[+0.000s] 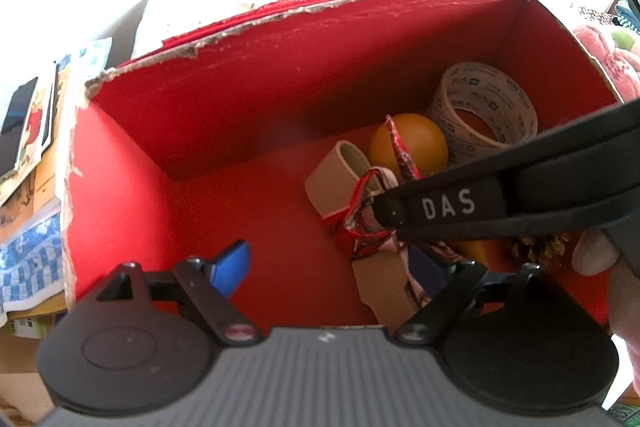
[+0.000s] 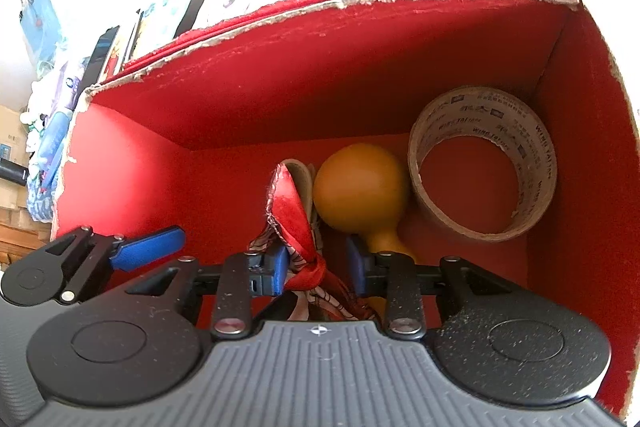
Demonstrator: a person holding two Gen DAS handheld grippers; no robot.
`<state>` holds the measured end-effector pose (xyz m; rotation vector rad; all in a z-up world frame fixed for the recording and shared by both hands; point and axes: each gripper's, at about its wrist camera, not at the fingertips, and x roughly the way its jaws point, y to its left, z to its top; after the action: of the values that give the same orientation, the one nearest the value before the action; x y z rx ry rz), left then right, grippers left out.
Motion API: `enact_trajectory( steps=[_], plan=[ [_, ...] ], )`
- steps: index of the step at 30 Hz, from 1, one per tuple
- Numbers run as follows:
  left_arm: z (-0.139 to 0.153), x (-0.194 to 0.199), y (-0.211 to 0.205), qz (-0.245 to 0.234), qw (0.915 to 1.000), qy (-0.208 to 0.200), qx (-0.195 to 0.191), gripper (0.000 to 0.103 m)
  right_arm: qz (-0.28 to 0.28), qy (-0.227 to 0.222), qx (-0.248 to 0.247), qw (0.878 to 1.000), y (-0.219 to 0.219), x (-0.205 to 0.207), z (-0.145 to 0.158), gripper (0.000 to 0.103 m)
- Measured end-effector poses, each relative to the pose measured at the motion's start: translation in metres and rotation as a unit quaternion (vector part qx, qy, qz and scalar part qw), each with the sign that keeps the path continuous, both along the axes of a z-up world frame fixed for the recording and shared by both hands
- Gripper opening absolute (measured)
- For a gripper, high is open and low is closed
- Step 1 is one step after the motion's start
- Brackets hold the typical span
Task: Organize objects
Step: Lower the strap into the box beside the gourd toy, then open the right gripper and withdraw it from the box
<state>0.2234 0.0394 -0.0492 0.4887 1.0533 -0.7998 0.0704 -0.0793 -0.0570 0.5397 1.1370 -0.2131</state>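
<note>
right tool [image 2: 318,273] spread around red scarf [image 2: 294,215] in red box [image 2: 280,75]; left tool [image 1: 340,267] spread

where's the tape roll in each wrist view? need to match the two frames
Left wrist: tape roll upper right, in the red box's far right corner, just above the right gripper's arm.
Right wrist: tape roll right of centre, same corner, leaning on the right wall.
Shared landmark: the orange ball directly left of it.
</note>
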Motion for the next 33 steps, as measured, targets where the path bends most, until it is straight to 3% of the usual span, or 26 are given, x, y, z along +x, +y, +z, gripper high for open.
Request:
enact_trajectory(
  steps=[20,33],
  plan=[
    [-0.004,0.0,-0.002,0.009,0.9998,-0.017,0.006,0.09,-0.034,-0.029,-0.026,0.999,0.02,-0.029,0.005,0.034],
    [-0.003,-0.004,-0.005,0.011,0.9989,-0.043,0.016,0.093,-0.047,-0.049,-0.07,0.995,0.017,-0.056,0.021,0.035]
  ],
)
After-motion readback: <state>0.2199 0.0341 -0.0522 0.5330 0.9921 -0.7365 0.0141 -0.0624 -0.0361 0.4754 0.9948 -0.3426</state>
